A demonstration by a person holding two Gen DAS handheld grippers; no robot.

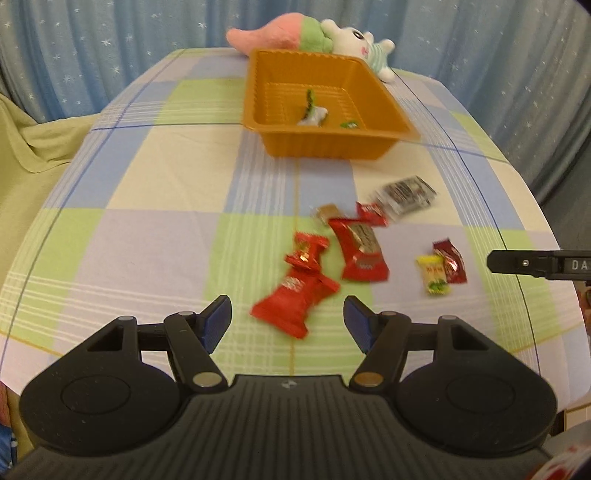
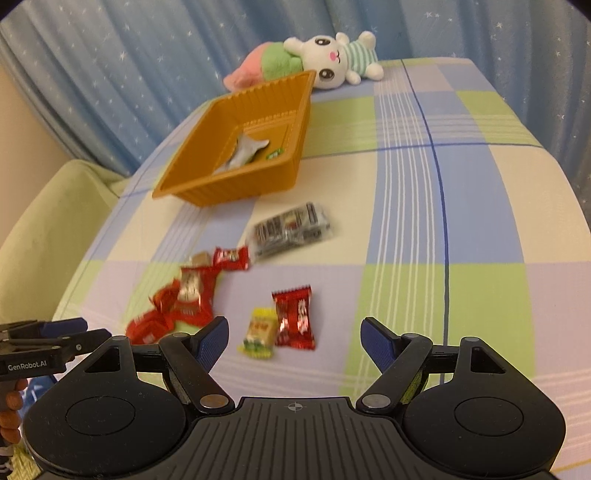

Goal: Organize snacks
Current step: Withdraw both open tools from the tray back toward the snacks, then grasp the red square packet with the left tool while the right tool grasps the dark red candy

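Several wrapped snacks lie on the checked tablecloth (image 1: 147,229). In the left wrist view my left gripper (image 1: 287,323) is open, its blue pads either side of the near end of a red snack packet (image 1: 291,302). Beyond lie a small red candy (image 1: 308,251), a long red bar (image 1: 360,251), a dark packet (image 1: 404,194), and a yellow candy (image 1: 434,275) beside a dark red candy (image 1: 450,260). My right gripper (image 2: 293,338) is open, hovering over the yellow candy (image 2: 260,332) and red candy (image 2: 295,317). An orange tray (image 1: 321,142) (image 2: 207,186) holds a few wrappers.
Two plush toys, a pink-green one (image 1: 273,35) and a white rabbit (image 2: 334,59), lie behind the tray at the table's far edge. Blue starred curtains (image 2: 110,74) hang behind. A pale green chair cover (image 2: 44,236) stands at the left. A hand (image 2: 11,413) holds the left gripper.
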